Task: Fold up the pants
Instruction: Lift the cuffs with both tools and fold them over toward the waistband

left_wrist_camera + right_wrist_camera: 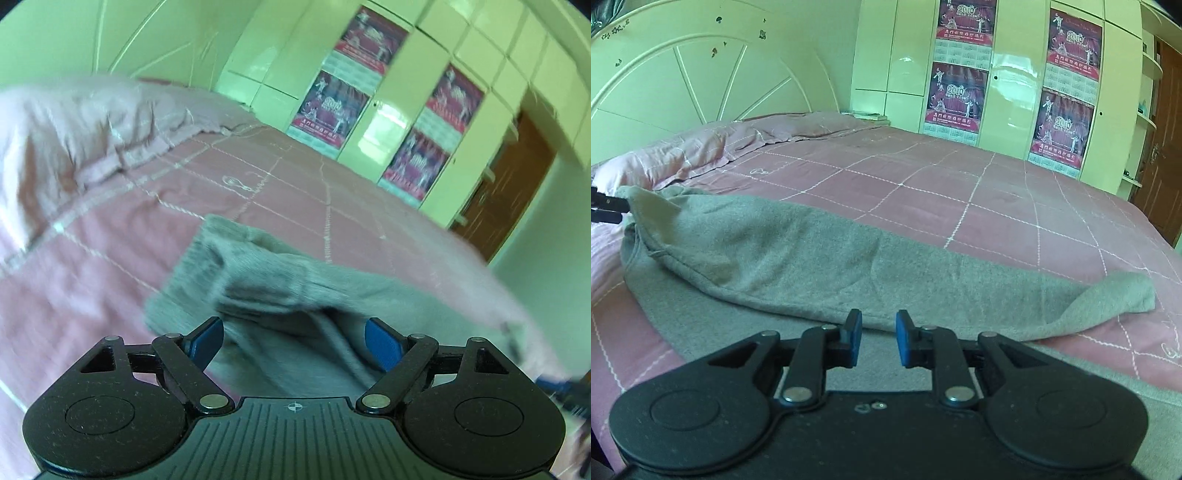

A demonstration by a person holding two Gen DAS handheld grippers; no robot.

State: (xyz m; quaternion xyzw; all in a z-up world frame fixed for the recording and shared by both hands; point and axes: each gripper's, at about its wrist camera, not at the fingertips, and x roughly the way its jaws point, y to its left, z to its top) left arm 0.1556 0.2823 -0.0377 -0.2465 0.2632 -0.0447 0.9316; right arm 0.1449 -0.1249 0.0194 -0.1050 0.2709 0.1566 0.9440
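- My left hand-held gripper (293,345) is released, spread wide over the grey pants (258,280).
- My right hand-held gripper (878,339) stands slightly parted, grasping nothing, pants (812,258) on the bed (960,192).

A home bedroom: a bed (923,192) with pink checked cover, pillow (646,166), and wardrobe (1008,74).

Left wrist view sits low over the bed (295,184), tilted and blurred, looking past its own fingers (207,339) at the gray pants (266,280) close below. Right wrist view sits level, equally low, looking across the pants (812,251) toward the far headboard (701,74). Both views share the pants, the pink bedspread, the pillows (665,158) and the postered wardrobe (1015,74).
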